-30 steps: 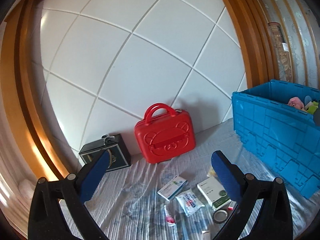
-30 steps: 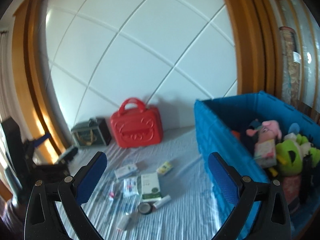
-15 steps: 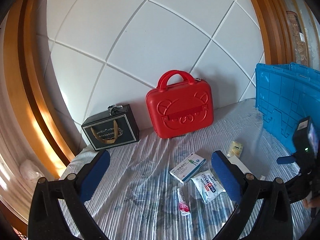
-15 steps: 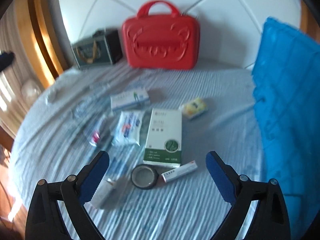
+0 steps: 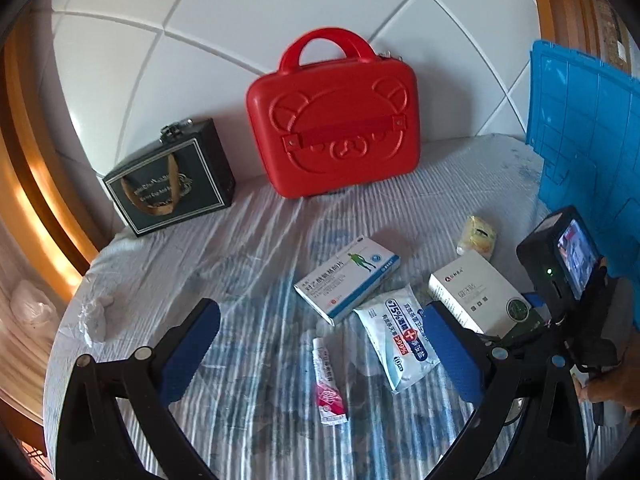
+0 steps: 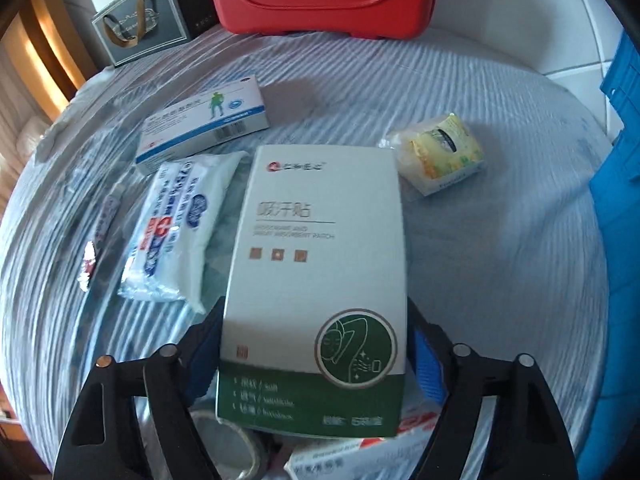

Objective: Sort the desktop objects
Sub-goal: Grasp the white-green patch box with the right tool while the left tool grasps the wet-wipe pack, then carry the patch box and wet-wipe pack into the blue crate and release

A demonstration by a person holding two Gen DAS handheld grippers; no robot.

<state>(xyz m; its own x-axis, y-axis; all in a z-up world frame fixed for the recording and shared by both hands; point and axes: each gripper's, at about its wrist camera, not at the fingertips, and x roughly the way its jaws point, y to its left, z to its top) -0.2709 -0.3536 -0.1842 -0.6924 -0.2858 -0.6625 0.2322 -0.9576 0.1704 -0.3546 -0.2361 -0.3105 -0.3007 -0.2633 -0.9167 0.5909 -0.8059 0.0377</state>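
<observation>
White-and-green cardboard fills the middle of my right wrist view: the flat white box with a green band and round green emblem (image 6: 320, 280) sits between my right gripper (image 6: 316, 354), whose blue-padded fingers (image 6: 428, 364) press against its two long sides near the green end. From my left wrist camera that same box (image 5: 476, 294) lies on the striped, plastic-covered tabletop (image 5: 256, 248) with the right gripper's black body (image 5: 568, 280) over its far end.

My left gripper (image 5: 320, 350) hangs with its jaws spread wide and nothing between them, above a small white tube with a pink end (image 5: 328, 386).

Just left of the held box lies a soft white wipes pouch with blue print and a red cross (image 6: 180, 224), its edge touching the box. Beyond the pouch is a white-and-blue medicine carton with a green figure (image 6: 204, 124). Off the box's far right corner sits a small yellow-and-white wrapped packet (image 6: 440, 156), apart from it. A roll of clear tape (image 6: 228, 444) shows under the near end of the box, beside another white carton with red print (image 6: 360, 452).

At the back, a red hard-shell case with a bear face and handle (image 5: 332, 116) stands upright against the white tiled wall (image 5: 240, 20), with a black gift box with gold lettering (image 5: 172, 180) to its left. A blue plastic crate (image 5: 588, 136) stands on the right edge.
</observation>
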